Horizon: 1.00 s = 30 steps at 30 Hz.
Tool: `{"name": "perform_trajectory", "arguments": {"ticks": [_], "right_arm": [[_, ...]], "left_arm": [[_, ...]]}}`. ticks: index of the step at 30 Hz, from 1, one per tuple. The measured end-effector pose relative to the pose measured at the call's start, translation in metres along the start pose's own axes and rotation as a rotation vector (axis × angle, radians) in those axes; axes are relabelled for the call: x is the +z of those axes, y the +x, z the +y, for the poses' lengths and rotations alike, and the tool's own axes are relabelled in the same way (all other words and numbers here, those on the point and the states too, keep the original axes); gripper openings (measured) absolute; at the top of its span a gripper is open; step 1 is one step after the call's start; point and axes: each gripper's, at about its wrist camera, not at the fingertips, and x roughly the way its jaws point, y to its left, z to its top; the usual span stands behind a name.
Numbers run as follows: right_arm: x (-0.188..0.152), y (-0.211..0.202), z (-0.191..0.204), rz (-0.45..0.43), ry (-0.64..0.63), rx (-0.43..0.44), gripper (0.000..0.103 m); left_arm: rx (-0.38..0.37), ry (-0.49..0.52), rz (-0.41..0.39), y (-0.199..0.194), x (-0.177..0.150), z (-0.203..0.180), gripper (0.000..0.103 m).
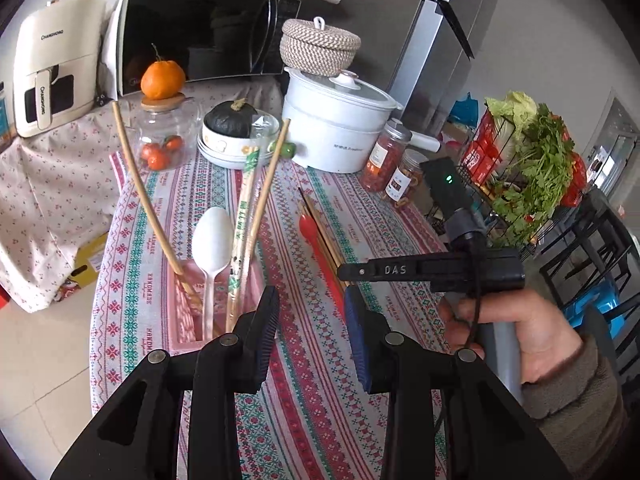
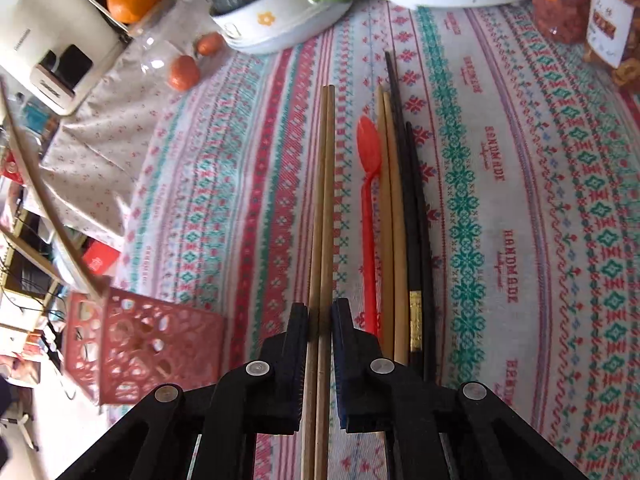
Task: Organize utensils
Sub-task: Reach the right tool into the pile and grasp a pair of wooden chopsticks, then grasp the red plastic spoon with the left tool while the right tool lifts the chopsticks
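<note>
My right gripper (image 2: 320, 320) is shut on a pair of brown wooden chopsticks (image 2: 325, 200), which run forward over the patterned tablecloth (image 2: 520, 200). Just to their right on the cloth lie a red plastic spoon (image 2: 369, 152), a pale wooden pair (image 2: 390, 220) and a black pair (image 2: 416, 220). A pink perforated holder (image 2: 136, 344) stands to the left. My left gripper (image 1: 312, 296) hangs open and empty beside that holder (image 1: 188, 320), which contains a white spoon (image 1: 212, 236), paper-wrapped chopsticks (image 1: 246, 200) and bamboo sticks. A person's hand (image 1: 520, 332) grips the right tool's handle.
At the table's far end stand a white pot (image 1: 336, 136), a bowl with a dark squash (image 1: 228, 136), a glass jar of small oranges (image 1: 164, 136) and two spice jars (image 1: 384, 156). A microwave (image 1: 208, 28) is behind them, and a wire rack of greens (image 1: 528, 168) is at right.
</note>
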Motion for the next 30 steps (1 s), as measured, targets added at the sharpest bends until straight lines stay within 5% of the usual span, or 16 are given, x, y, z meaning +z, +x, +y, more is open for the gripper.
{"name": "perform_trajectory", "arguments": {"ticks": [6, 9, 13, 19, 25, 30], "right_arm": [[-0.009, -0.082, -0.030, -0.185, 0.070, 0.014, 0.009], [-0.007, -0.106, -0.046, -0.262, 0.111, 0.028, 0.009], [-0.008, -0.131, -0.063, -0.323, 0.143, 0.042, 0.009], [-0.011, -0.148, -0.083, -0.367, 0.194, 0.076, 0.009], [-0.010, -0.157, -0.082, -0.389, 0.186, 0.127, 0.009], [-0.008, -0.153, -0.082, -0.384, 0.189, 0.138, 0.009]], "left_arm": [[-0.002, -0.001, 0.080, 0.039, 0.001, -0.044, 0.036], [0.034, -0.016, 0.105, 0.071, 0.007, -0.062, 0.048], [0.081, -0.084, 0.165, 0.129, 0.021, -0.072, 0.049], [0.247, -0.190, 0.222, 0.198, 0.042, -0.052, 0.049], [0.302, -0.237, 0.234, 0.220, 0.052, -0.034, 0.048], [0.257, -0.284, 0.266, 0.233, 0.049, -0.019, 0.039]]}}
